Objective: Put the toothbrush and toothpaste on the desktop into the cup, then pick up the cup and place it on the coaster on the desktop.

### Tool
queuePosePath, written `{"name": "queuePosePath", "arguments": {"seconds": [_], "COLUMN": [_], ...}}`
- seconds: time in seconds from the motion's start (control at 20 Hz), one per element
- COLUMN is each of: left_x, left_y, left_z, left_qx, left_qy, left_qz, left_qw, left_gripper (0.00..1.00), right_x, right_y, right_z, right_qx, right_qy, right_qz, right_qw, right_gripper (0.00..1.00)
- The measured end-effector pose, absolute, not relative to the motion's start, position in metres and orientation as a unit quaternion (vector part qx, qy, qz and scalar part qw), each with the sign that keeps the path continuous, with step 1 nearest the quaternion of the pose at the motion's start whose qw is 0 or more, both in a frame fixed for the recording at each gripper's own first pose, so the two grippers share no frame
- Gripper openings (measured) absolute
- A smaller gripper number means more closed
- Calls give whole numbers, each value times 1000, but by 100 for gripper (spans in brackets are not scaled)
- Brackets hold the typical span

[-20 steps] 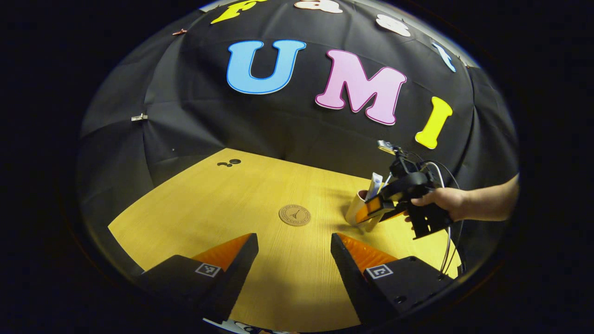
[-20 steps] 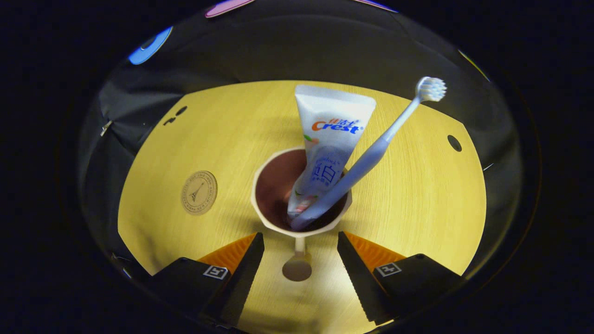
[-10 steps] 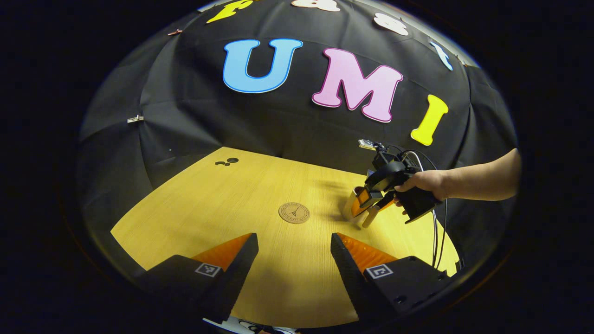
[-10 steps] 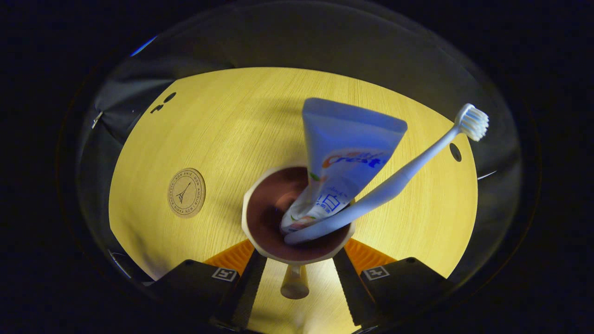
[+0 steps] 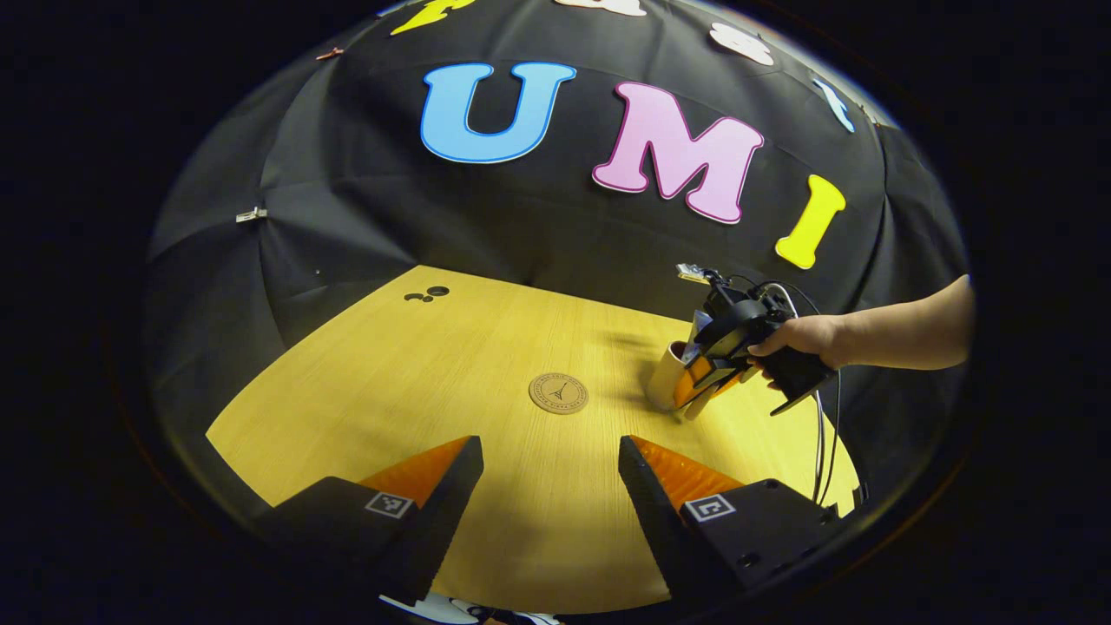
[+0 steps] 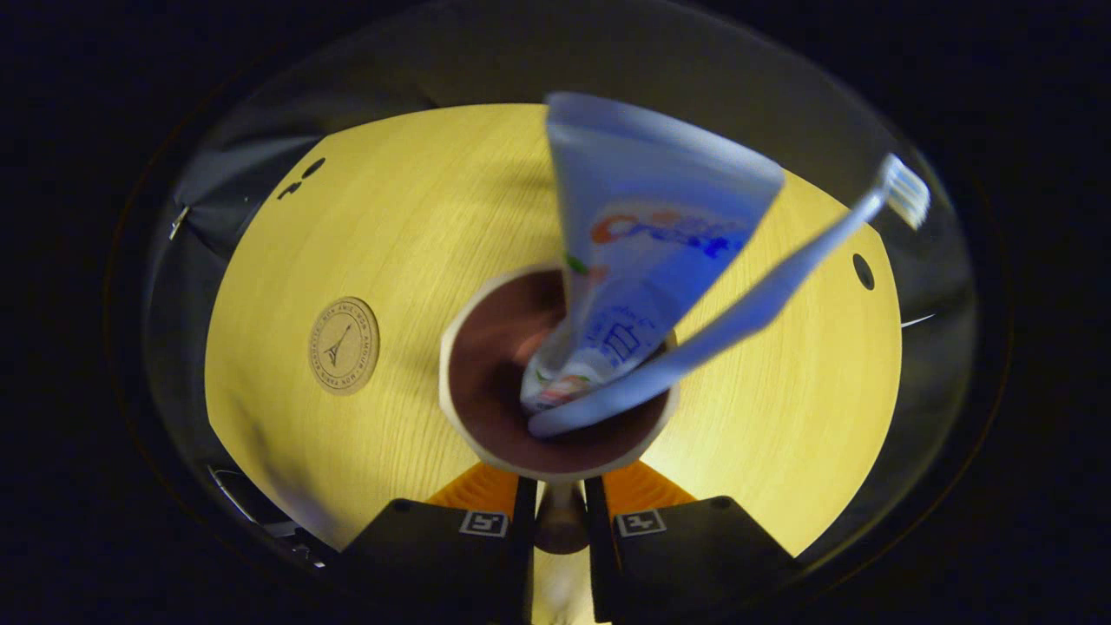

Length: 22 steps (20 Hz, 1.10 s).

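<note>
A cream cup [image 6: 486, 451] with a dark inside holds the white toothpaste tube [image 6: 642, 260] and the pale blue toothbrush [image 6: 764, 299], both leaning to the right. My right gripper [image 6: 560, 521] is shut on the cup's handle [image 6: 560, 521]. In the left gripper view a hand holds that gripper [image 5: 707, 382] against the cup [image 5: 667, 378], which stands at the table's right. The round brown coaster [image 6: 344, 345] lies to the cup's left, and the coaster [image 5: 558, 392] is bare. My left gripper [image 5: 551, 464] stands open over the near table, holding nothing.
The yellow wooden table [image 5: 434, 373] has small dark holes [image 5: 427, 294] at its far left corner. Black cloth walls close in behind it. A cable [image 5: 820, 434] hangs from the right gripper.
My right gripper moved in on the cup and its fingers closed around the handle. The left gripper stayed almost still.
</note>
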<state>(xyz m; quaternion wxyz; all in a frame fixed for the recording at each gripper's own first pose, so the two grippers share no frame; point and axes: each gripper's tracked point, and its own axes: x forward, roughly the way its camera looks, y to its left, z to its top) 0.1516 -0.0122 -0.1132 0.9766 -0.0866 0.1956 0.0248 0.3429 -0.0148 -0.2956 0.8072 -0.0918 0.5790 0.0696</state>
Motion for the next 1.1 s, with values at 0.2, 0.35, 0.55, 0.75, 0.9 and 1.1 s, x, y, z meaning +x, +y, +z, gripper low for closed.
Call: {"name": "queuePosePath", "arguments": {"seconds": [0.2, 0.35, 0.55, 0.75, 0.9, 1.1], "left_x": [151, 149, 149, 150, 148, 145], "left_y": [-16, -16, -12, -6, 0, 11], "left_z": [-117, -119, -119, -120, -120, -126], "left_qx": [-81, -77, -78, -81, -84, -89], "left_qy": [201, 203, 201, 198, 193, 193], "left_qz": [18, 16, 16, 19, 22, 32], "left_qw": [976, 976, 976, 977, 977, 977], "left_gripper": [98, 98, 98, 98, 98, 98], "right_x": [343, 345, 352, 353, 359, 360], "right_y": [-13, -11, -1, 19, 40, 80], "right_z": [-294, -294, -284, -271, -261, -249], "right_qx": [-87, -83, -90, -100, -123, -137], "right_qy": [576, 572, 552, 544, 530, 518], "right_qz": [73, 74, 80, 90, 106, 133], "right_qw": [809, 812, 825, 828, 832, 834], "right_gripper": [29, 27, 24, 24, 24, 24]}}
